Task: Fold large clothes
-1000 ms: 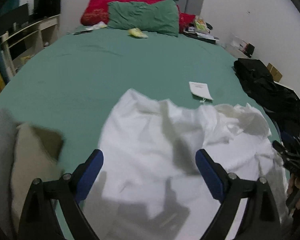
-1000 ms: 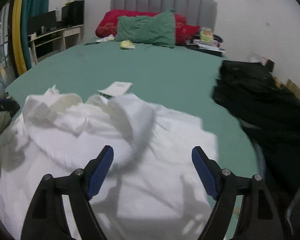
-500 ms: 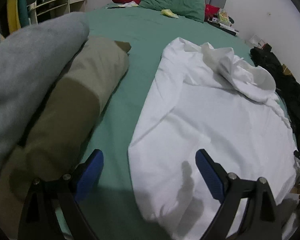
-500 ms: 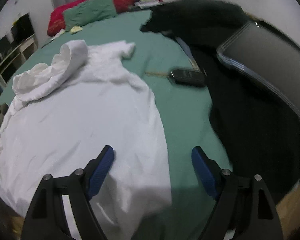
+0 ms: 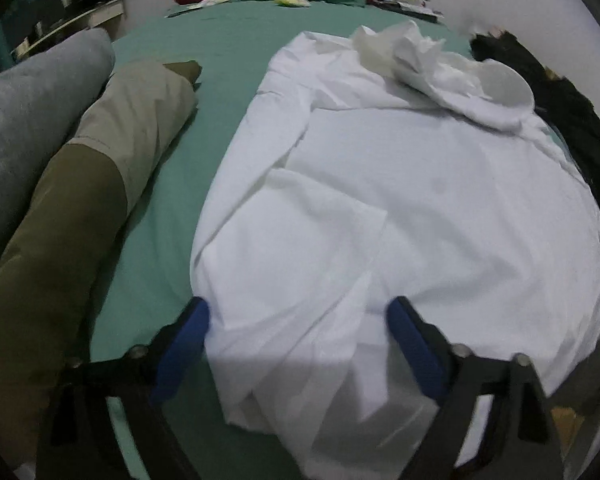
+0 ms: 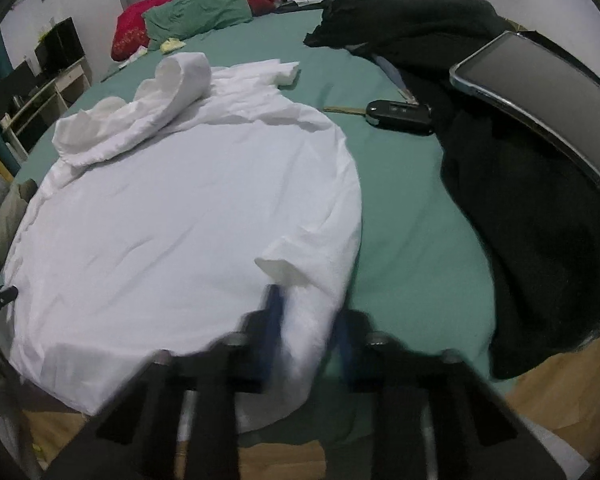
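Our right gripper [image 6: 306, 320] has just clenched the white shirt [image 6: 188, 216] at its near hem. Our left gripper [image 5: 296, 336] stays released over that hem, so the fold can begin.

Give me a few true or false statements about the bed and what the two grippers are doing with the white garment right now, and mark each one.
1. The right gripper is closing on the white garment at its near edge. True.
2. The left gripper is shut tight on the garment. False: its jaws stand wide open, with the cloth lying between them.
3. A car key lies on the green sheet between the white garment and the black clothing. True.
4. The tablet rests on the white garment. False: it rests on the black clothing.
5. The bedsheet is red. False: it is green.
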Motion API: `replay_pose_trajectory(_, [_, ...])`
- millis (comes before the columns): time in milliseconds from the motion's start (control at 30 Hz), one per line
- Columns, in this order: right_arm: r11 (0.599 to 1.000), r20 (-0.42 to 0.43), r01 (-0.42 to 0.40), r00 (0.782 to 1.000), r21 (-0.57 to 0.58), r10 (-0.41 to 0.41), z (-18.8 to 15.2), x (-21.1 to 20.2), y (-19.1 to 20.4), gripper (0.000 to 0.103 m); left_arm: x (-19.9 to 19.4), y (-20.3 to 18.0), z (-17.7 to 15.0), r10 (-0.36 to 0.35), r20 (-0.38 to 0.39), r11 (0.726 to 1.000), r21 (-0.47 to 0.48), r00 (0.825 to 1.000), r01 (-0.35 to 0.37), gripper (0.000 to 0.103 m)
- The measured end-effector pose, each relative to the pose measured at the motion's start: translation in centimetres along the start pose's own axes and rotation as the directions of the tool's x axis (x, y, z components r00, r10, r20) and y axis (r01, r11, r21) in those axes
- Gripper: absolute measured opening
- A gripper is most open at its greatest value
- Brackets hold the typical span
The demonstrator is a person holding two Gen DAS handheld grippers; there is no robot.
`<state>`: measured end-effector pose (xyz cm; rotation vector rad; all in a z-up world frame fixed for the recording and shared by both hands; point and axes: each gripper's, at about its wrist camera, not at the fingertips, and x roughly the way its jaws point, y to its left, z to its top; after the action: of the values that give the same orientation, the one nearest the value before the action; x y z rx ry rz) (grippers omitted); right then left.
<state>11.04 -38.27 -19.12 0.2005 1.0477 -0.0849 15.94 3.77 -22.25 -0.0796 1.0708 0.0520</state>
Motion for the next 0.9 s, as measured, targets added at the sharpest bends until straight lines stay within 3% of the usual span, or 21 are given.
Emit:
replay_pose_trajectory(33, [1.000, 0.005, 0.001, 1.000, 0.002, -0.001, 0.0, -0.1, 0.2, 0.004, -0.4, 0.1, -0.2, -0.004, 0.007, 1.000, -0.001, 1.000, 0.004, 0.067])
replay_pose_trajectory(67, [1.000, 0.007, -0.007, 1.000, 0.004, 0.007, -0.1, -0.3, 0.3, 0.004, -0.9, 0.3, -0.3, -0.001, 0.015, 1.000, -0.009, 1.000, 0.001, 0.045])
replay_pose_trajectory(100, [1.000, 0.010, -0.019, 1.000, 0.020, 0.019, 0.0, -0.4, 0.2, 0.004, -1.2, 0.7, -0.3, -0.001, 0.019, 1.000, -0.018, 1.000, 0.002, 0.017])
replay_pose_trajectory(133, [0.998, 0.018, -0.040, 0.999, 0.046, 0.039, -0.1, -0.7, 0.0, 0.004, -1.6, 1.0, -0.2, 0.003, 0.022, 0.999, -0.034, 1.000, -0.002, 0.007])
replay_pose_trajectory(167, [0.995, 0.027, -0.066, 0.998, 0.075, 0.064, -0.3, -1.2, -0.3, 0.004, -2.2, 1.5, -0.2, 0.003, 0.028, 0.998, -0.058, 1.000, -0.002, 0.004])
replay_pose_trajectory(400, [0.987, 0.117, -0.120, 0.987, 0.105, 0.108, -1.0, -4.3, -0.2, 0.003, -6.5, 3.4, -0.9, -0.003, 0.106, 0.986, -0.166, 0.994, 0.020, 0.003])
replay_pose_trajectory(600, [0.975, 0.172, -0.170, 0.974, 0.144, 0.145, -1.3, -6.4, -0.8, 0.003, -9.5, 4.3, -2.1, -0.002, 0.164, 0.982, -0.188, 0.986, 0.034, 0.002])
replay_pose_trajectory(900, [0.977, 0.234, -0.176, 0.961, 0.119, 0.145, -1.9, -9.9, -0.7, 0.003, -13.3, 5.0, -2.7, -0.022, 0.196, 0.979, -0.193, 0.980, 0.061, 0.002])
